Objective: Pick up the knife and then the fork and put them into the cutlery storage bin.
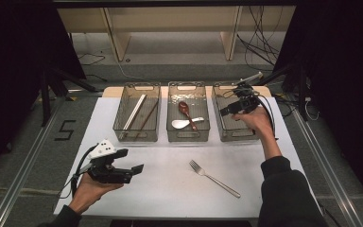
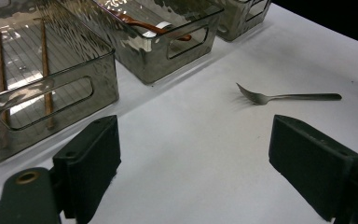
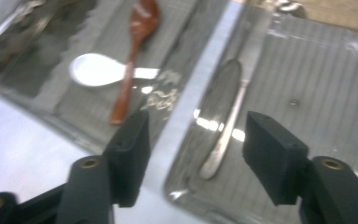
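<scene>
The work in hand is sorting cutlery into three clear bins at the far side of the worktop (image 1: 123, 189). The right gripper (image 1: 230, 109) hovers over the right bin (image 1: 234, 135), its fingers spread wide with nothing between them; in the right gripper view a metal utensil (image 3: 223, 126), too blurred to name, lies loose on that bin's floor beneath them. That drop looks done. The middle bin (image 1: 188, 135) holds a brown spoon (image 1: 184, 109) and a white spoon (image 1: 184, 123); the left bin (image 1: 136, 135) holds chopsticks (image 1: 139, 116). One fork (image 1: 213, 178) lies on the worktop, near the front and well apart from the bins. The left gripper (image 1: 137, 169) waits low at the left, fingers open and empty, facing that fork. Next, I judge, a gripper must come to the fork's handle, pinch it, and carry it to the right bin
</scene>
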